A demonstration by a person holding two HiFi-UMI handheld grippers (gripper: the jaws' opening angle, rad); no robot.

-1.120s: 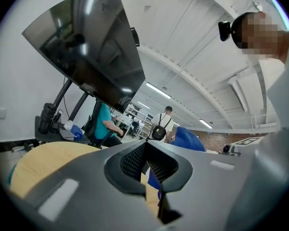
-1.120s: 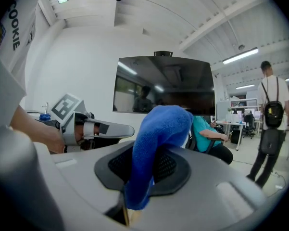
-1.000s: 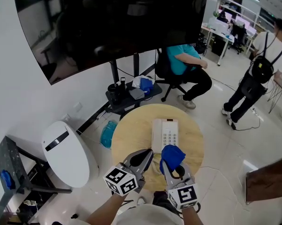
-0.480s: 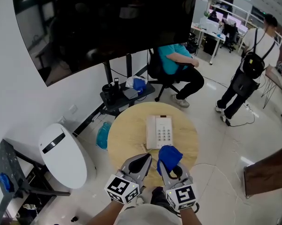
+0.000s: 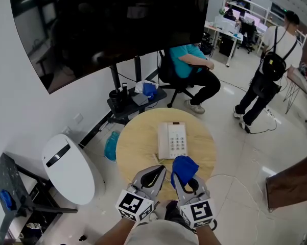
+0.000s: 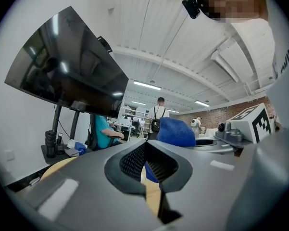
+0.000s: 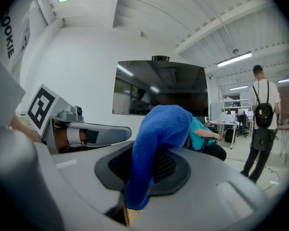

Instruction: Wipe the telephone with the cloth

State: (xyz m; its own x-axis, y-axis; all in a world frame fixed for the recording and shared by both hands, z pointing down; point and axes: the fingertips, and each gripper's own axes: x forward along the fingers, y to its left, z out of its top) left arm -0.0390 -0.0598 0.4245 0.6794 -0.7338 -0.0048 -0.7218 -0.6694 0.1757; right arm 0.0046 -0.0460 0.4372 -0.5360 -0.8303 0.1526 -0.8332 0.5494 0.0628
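Note:
A white telephone (image 5: pixel 172 140) with a keypad lies on the round wooden table (image 5: pixel 135 147), a little beyond both grippers. A blue cloth (image 5: pixel 183 168) sticks out of my right gripper (image 5: pixel 186 180), whose jaws are shut on it; the same blue cloth (image 7: pixel 156 143) drapes over the jaws in the right gripper view. My left gripper (image 5: pixel 152 176) is beside it at the table's near edge, shut with nothing between its jaws. From the left gripper view, the blue cloth (image 6: pixel 175 132) shows to the right.
A large dark screen (image 5: pixel 107 29) hangs behind the table over a black stand (image 5: pixel 127 101) holding small items. A white rounded appliance (image 5: pixel 69 167) sits at the left. A seated person (image 5: pixel 191 68) and a standing person (image 5: pixel 268 70) are beyond the table.
Both grippers stay close together at the table's near edge. The view has shifted a little, so the telephone and table appear slightly higher and to the left.

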